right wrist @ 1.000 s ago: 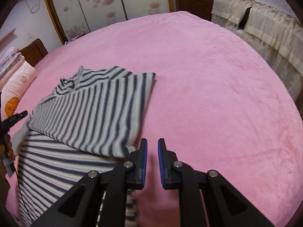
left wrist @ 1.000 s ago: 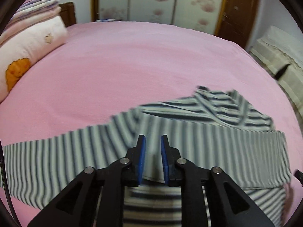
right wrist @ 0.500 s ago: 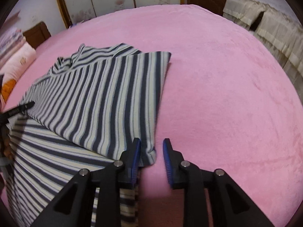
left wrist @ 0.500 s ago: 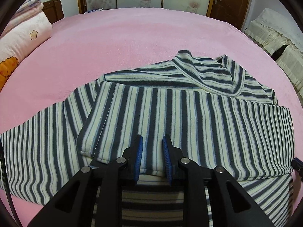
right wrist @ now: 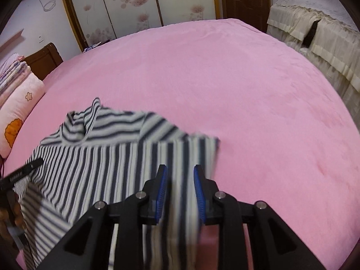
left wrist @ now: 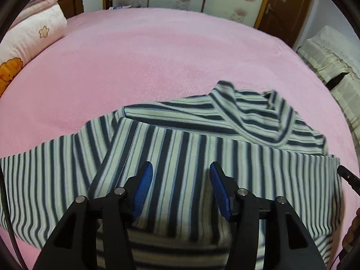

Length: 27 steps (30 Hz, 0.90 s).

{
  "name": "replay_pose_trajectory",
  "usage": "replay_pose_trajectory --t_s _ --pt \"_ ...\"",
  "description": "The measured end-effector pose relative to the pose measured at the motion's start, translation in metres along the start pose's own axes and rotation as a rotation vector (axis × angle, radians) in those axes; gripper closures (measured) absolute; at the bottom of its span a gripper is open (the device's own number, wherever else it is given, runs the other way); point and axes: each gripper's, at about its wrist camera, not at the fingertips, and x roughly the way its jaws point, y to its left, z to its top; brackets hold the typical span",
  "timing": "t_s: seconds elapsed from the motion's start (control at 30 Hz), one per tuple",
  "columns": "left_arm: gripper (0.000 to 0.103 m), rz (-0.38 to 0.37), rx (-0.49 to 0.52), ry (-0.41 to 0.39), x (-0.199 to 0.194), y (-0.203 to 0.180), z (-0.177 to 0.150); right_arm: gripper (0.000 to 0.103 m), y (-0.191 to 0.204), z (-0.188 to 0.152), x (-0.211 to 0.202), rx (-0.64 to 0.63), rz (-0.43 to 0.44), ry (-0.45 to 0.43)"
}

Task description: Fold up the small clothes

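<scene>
A navy-and-cream striped shirt [left wrist: 225,162] lies on the pink bed [left wrist: 157,56]. Its lower part is folded up over the chest, the collar [left wrist: 254,117] lies at the far side, and one sleeve [left wrist: 49,168] is spread out to the left. My left gripper [left wrist: 180,166] hovers over the folded panel's near edge. Its jaws are opening wide and the pads touch no cloth. In the right wrist view, my right gripper [right wrist: 180,168] is over the shirt's [right wrist: 101,164] right edge. Its jaws are slightly apart, with blurred striped fabric showing between them, and I see no pinch.
A pink pillow [left wrist: 27,40] and folded blankets sit at the bed's far left by a wooden headboard [left wrist: 72,0]. Cream-covered furniture [right wrist: 315,33] stands along the right. Floral wardrobe doors [right wrist: 135,4] and a brown door are at the back. A hand [right wrist: 9,213] shows at the left edge.
The left jaws went from nearly shut to wide apart over the folded panel. The right gripper slid left from the bare bed onto the shirt's right edge, and its jaws parted slightly.
</scene>
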Motion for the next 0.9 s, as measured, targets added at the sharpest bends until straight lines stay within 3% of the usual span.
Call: replay_pose_trajectory --t_s 0.1,0.13,0.23,0.33,0.5,0.63,0.73,0.9 --pt "0.052 0.035 0.003 0.004 0.012 0.001 0.003 0.083 -0.008 0.006 0.027 0.013 -0.052 0.049" --pt "0.052 0.042 0.002 0.006 0.015 0.002 0.004 0.091 -0.014 0.006 0.034 0.022 -0.085 0.064" --pt "0.051 0.039 -0.013 0.008 0.020 0.006 0.006 0.100 -0.032 0.003 0.038 0.044 -0.116 0.063" --pt "0.051 0.040 -0.008 0.008 0.021 0.007 0.010 0.100 -0.039 0.000 0.034 0.044 -0.156 0.058" --pt "0.051 0.045 -0.005 0.006 0.010 0.003 0.009 0.100 -0.046 -0.004 0.012 0.079 -0.110 0.066" --pt "0.049 0.012 -0.007 -0.013 -0.023 0.002 0.002 0.100 -0.034 -0.007 -0.019 0.063 -0.062 0.038" --pt "0.037 0.001 0.005 -0.030 -0.051 -0.002 -0.005 0.100 -0.021 -0.014 -0.046 0.046 -0.031 0.022" --pt "0.028 -0.027 0.022 -0.073 -0.119 -0.007 -0.021 0.100 0.004 -0.032 -0.097 0.005 0.000 -0.007"
